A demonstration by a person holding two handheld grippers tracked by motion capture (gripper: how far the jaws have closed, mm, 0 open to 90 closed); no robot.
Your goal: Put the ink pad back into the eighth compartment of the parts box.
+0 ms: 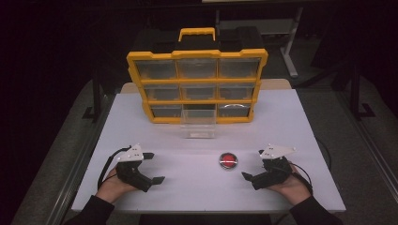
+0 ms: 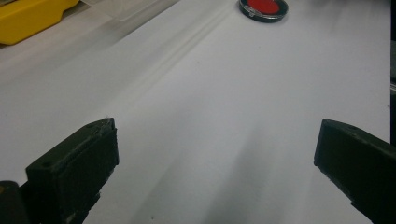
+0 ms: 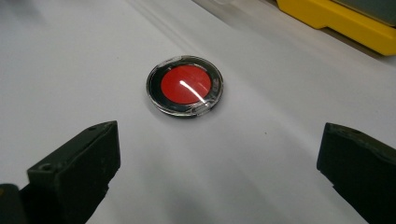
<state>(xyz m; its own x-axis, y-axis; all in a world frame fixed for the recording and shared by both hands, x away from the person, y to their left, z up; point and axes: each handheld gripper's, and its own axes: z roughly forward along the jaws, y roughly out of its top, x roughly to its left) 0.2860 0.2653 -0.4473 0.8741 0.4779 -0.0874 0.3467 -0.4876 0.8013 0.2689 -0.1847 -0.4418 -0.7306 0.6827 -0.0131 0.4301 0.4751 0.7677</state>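
From the high view, a person's two hands rest at the near edge of a white table (image 1: 281, 117), each holding a black gripper. The left gripper (image 1: 153, 167) lies with its fingers spread wide and nothing between them; the right gripper (image 1: 253, 164) points toward a round red disc in a clear case (image 1: 228, 160), which lies flat on the table between the two grippers, nearer the right one and apart from both. At the far side stands a yellow drawer organiser (image 1: 197, 86) with a carry handle and three rows of clear drawers; one clear drawer (image 1: 199, 123) is out, just in front of it. No lettering can be read on any of them.

In the left gripper view, the fingers (image 2: 74, 172) stand well apart over bare table, the red disc (image 2: 264, 8) far ahead.

In the right gripper view, the fingers (image 3: 77, 165) are likewise wide apart, empty, with the red disc (image 3: 185, 91) close ahead, untouched; its lid bears no legible writing.
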